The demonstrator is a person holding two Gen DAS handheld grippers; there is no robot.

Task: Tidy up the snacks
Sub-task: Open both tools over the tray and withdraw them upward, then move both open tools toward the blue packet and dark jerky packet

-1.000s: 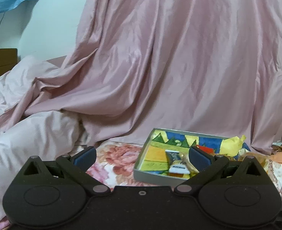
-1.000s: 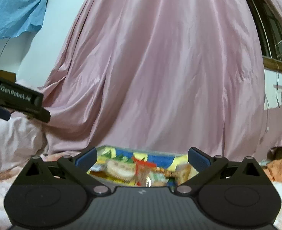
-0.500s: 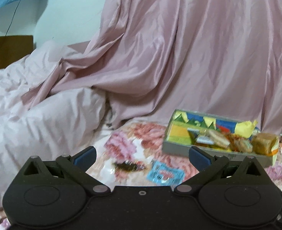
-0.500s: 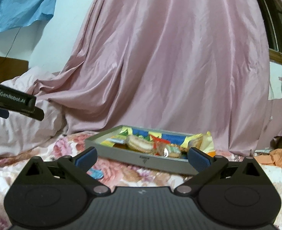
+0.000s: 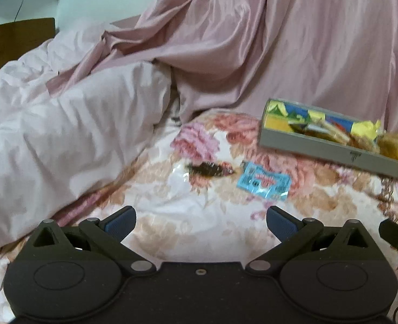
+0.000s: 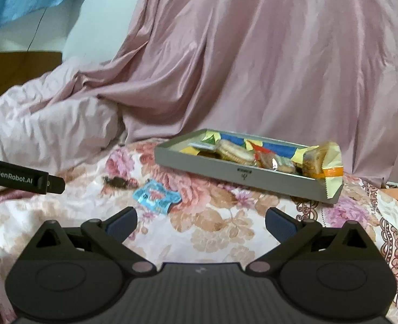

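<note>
Through the left wrist camera, I see my left gripper spread wide with nothing between its blue pads, hanging over the flowered bedspread. At about one o'clock from it lies a blue packet flat on the bedspread, and just to its left, near twelve o'clock, a dark wrapper (blurred, so I cannot tell what it holds). Farther out at two o'clock sits the grey tray, apart from both loose pieces, with snacks heaped toward its right end. A pale quilt is bunched at nine to ten o'clock, and a pink curtain hangs behind everything.

Through the right wrist camera, my right gripper is likewise released, jaws wide and empty. The blue packet lies at eleven o'clock, just beyond the left pad, with the dark wrapper a little past it. The tray stands at one o'clock, holding round biscuits and other wrapped pieces; a yellow bag hangs over its right corner. The left gripper's body pokes in at nine o'clock.
</note>
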